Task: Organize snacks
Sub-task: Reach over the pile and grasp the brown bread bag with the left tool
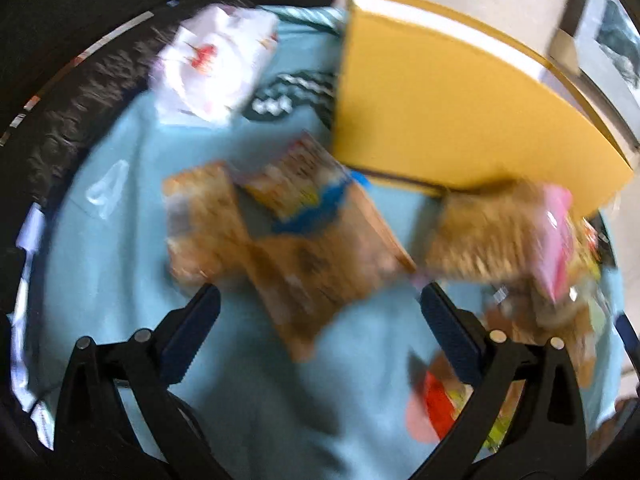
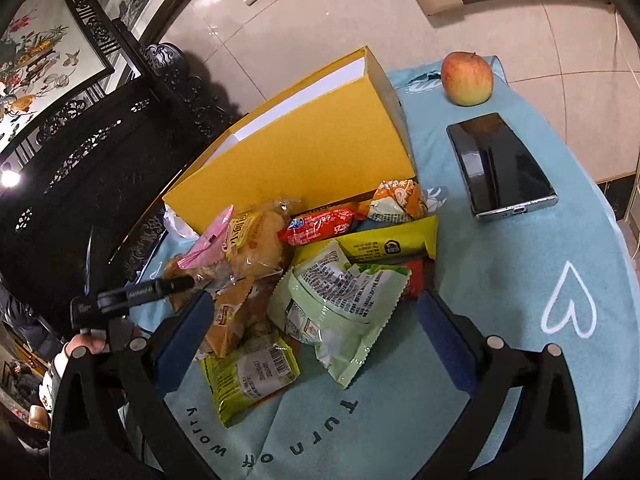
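Table, round, under a pale blue cloth (image 2: 500,280) printed with a white heart and lettering.

Yellow box (image 2: 304,148): stands toward the far edge of the table, lid side up and closed as far as can be seen; judged to be the container meant for the snacks, since the packets are heaped right against its front.

Snack heap (image 2: 320,272): centre of the table. Pale green packet (image 2: 340,304) on top at the near side; yellow-green packet (image 2: 250,376) nearest the table's front edge; red packet (image 2: 320,226), yellow packet (image 2: 390,244) and orange-and-white packet (image 2: 396,200) toward the box; clear-wrapped bread (image 2: 256,248) with a pink wrapper (image 2: 208,246) at the heap's left.

Apple (image 2: 467,78) and phone (image 2: 500,166): far right edge, well apart from the heap, not part of the sorting.

Right gripper (image 2: 312,308): jaws spread wide, nothing held, astride the pale green packet; whether a pad touches it cannot be told.

Left gripper (image 1: 320,300): jaws wide apart, empty, above brown packets (image 1: 304,256); view blurred. White bag (image 1: 212,64) lies at the far left edge.
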`<action>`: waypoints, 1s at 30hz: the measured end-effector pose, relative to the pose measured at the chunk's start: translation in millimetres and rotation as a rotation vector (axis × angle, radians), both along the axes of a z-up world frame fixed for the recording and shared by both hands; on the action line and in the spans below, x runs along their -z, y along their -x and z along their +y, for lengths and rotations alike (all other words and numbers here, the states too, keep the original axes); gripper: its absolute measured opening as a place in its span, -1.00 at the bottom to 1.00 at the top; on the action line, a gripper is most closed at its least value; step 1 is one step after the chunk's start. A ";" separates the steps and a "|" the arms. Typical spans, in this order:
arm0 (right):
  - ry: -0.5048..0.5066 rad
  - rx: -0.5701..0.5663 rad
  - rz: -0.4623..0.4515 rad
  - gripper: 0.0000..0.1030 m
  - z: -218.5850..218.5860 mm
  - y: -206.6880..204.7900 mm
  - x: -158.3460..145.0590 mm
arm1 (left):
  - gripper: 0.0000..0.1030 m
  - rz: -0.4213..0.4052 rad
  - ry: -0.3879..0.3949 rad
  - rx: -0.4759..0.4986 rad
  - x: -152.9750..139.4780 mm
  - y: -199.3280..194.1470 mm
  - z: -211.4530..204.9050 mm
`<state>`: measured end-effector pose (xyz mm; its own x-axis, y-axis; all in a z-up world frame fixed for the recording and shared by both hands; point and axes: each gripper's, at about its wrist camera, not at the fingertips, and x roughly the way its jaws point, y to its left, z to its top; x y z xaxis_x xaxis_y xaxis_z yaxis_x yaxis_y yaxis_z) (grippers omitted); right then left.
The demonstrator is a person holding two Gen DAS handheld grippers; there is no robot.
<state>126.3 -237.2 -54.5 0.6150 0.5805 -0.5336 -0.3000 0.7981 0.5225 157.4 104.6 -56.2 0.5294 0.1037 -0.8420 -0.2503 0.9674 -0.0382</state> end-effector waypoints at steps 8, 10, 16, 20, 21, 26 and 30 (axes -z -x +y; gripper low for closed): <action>0.005 -0.021 -0.004 0.97 3.7 0.4 -1.1 | 0.96 0.006 -0.142 0.075 4.6 -24.9 -15.8; 0.007 -0.021 -0.003 0.97 4.0 0.3 -0.7 | 0.96 0.005 -0.152 0.090 9.1 -23.8 -22.5; 0.002 -0.027 0.006 0.97 4.8 0.0 -0.2 | 0.96 0.008 -0.120 0.169 7.0 -9.0 -34.9; 0.009 -0.027 0.018 0.97 6.0 -1.1 2.4 | 0.96 -0.006 -0.058 0.203 -0.1 -1.8 -37.4; 0.010 -0.027 0.019 0.97 5.9 -1.3 2.9 | 0.96 -0.007 -0.078 0.190 0.5 -2.1 -39.1; 0.025 -0.020 0.021 0.97 6.7 -2.2 4.3 | 0.96 -0.013 -0.134 0.164 4.6 -7.8 -36.6; 0.044 -0.017 0.020 0.97 8.7 -2.1 5.3 | 0.03 -0.007 -0.171 0.181 16.3 -16.1 -38.0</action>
